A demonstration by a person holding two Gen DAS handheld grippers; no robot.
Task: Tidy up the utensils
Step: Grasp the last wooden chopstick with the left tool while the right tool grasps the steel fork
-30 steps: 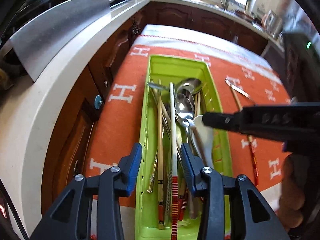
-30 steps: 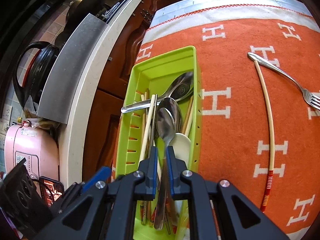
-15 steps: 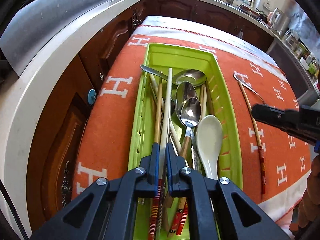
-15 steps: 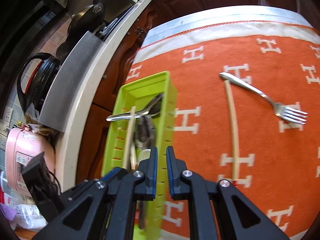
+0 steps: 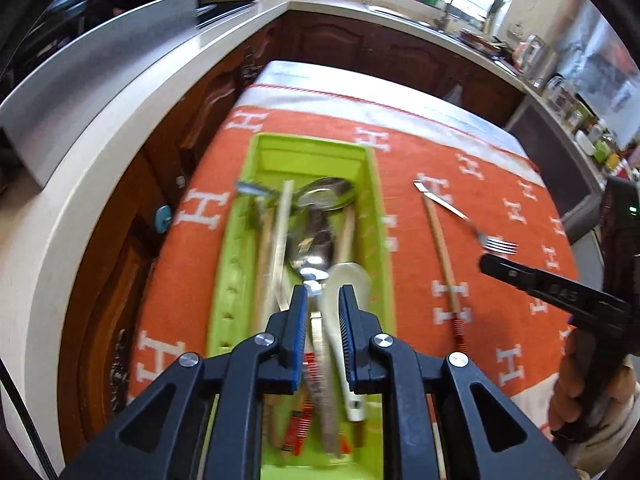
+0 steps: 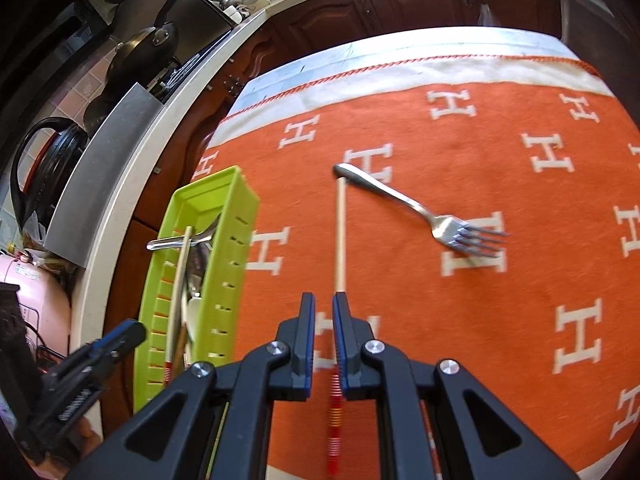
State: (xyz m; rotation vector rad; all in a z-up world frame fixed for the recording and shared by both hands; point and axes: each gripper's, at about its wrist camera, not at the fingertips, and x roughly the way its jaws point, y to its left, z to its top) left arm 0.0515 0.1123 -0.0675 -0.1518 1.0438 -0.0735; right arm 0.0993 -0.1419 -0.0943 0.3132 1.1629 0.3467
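A lime-green utensil tray (image 5: 380, 216) on the orange cloth holds several spoons, chopsticks and a white ceramic spoon (image 5: 344, 284). My left gripper (image 5: 323, 300) hovers above the tray's near end, jaws slightly apart and empty. On the cloth to the right lie one chopstick (image 6: 340, 232) with a red-striped end and a metal fork (image 6: 424, 212). My right gripper (image 6: 323, 308) is above the chopstick's near half, jaws nearly closed, holding nothing. The tray (image 6: 232, 248) shows at the left in the right wrist view.
The white countertop edge (image 5: 100, 184) and wooden cabinets run along the left. A kettle (image 6: 44, 168), pans and a pink appliance (image 6: 28, 304) stand beyond it. The orange cloth (image 6: 520, 280) covers the table. The right gripper shows in the left wrist view (image 5: 540, 284).
My left gripper let go of the chopstick into the tray and opened slightly. My right gripper moved right, from above the tray to above the loose chopstick.
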